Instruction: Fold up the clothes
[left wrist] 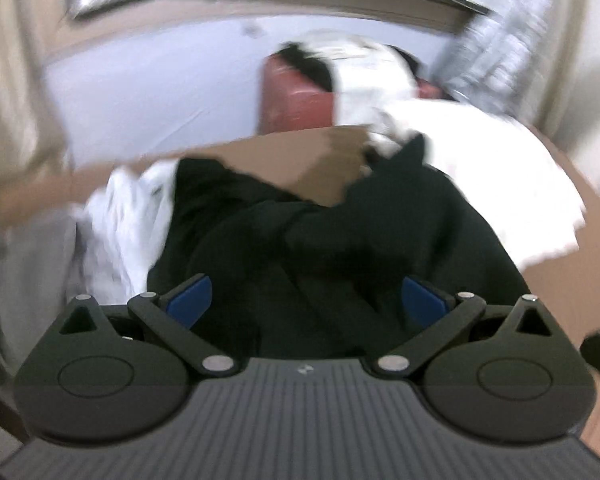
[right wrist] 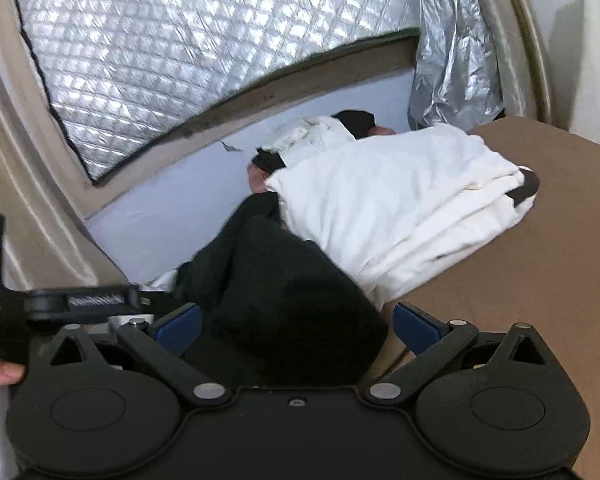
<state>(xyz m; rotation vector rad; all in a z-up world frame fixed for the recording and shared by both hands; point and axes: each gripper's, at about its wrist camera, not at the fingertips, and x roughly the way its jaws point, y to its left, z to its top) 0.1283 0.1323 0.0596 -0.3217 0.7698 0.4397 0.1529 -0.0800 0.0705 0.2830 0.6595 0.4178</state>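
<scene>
Black garment [right wrist: 284,300] lies bunched on the brown counter [right wrist: 540,280] between both spread claws, left claw [left wrist: 306,300] and right claw [right wrist: 296,322], apparently poised to grasp it beside folded white clothes [right wrist: 388,208].

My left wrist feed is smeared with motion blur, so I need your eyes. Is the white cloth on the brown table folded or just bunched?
Observer: Folded. The right wrist view shows the white cloth lying in neat layers on the brown table, with its stacked edges facing right.
Operator: Is the right gripper holding anything?
Observer: No. The right gripper is open, and the crumpled black garment lies between its spread fingers.
Operator: What is the shiny thing at the far right?
Observer: It is a crumpled silver foil sheet in the corner, beside a quilted silver panel.
</scene>
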